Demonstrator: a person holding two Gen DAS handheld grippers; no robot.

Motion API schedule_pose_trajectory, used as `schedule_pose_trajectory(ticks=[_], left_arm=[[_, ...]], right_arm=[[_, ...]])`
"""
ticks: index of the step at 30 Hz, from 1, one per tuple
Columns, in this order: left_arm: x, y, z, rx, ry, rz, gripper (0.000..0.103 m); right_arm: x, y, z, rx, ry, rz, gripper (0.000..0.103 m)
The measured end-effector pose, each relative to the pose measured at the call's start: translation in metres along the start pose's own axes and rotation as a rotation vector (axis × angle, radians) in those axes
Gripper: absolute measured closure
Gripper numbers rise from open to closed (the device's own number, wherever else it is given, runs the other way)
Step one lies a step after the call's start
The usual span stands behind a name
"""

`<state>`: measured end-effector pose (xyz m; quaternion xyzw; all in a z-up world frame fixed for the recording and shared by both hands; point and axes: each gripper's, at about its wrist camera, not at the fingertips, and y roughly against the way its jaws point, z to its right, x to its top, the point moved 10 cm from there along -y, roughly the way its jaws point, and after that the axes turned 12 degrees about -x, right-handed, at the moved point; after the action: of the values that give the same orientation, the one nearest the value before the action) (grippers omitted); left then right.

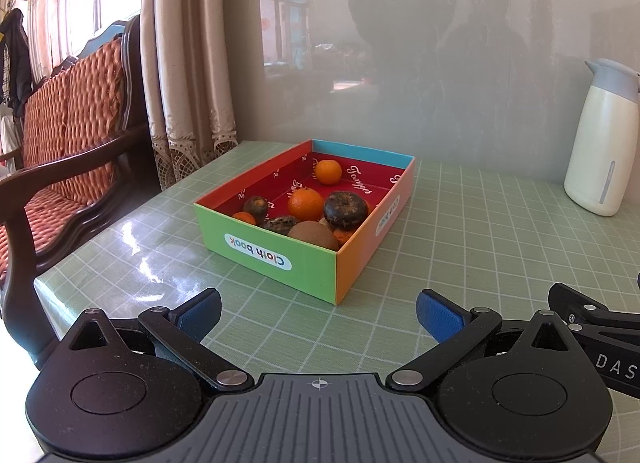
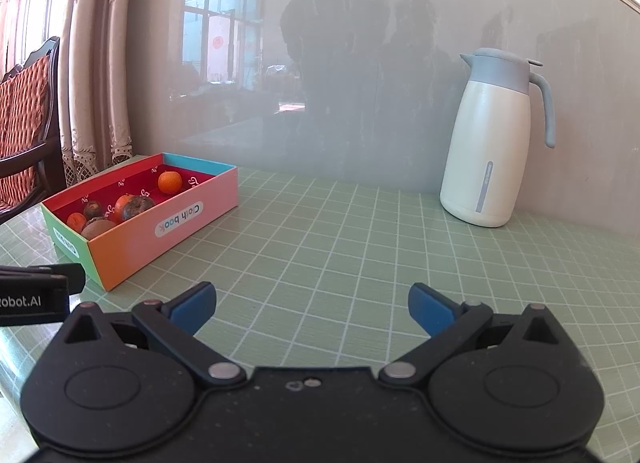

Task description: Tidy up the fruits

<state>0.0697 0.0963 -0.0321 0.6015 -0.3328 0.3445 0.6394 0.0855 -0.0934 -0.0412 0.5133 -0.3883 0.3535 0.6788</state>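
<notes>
From the left wrist view, the left gripper (image 1: 318,313) hovers low over a green checked tablecloth (image 1: 460,255), its blue-padded fingers spread wide and holding nothing. Just ahead sits a colourful cardboard box (image 1: 276,259) holding the fruits (image 1: 306,203): oranges, dark shrivelled ones and a brown kiwi. A white jug (image 1: 600,143) stands far right. From the right wrist view, the right gripper (image 2: 312,309) is likewise spread and empty, the box (image 2: 132,239) ahead to its left, the jug (image 2: 492,151) by the wall.
</notes>
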Motion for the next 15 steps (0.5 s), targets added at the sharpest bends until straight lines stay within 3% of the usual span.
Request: schedule_pose_trajectory(ticks=[15], left_arm=[[-0.0006, -0.0014, 0.0009, 0.0, 0.0, -0.001, 0.0]], right_arm=[[0.0002, 0.0016, -0.003, 0.003, -0.003, -0.003, 0.0]])
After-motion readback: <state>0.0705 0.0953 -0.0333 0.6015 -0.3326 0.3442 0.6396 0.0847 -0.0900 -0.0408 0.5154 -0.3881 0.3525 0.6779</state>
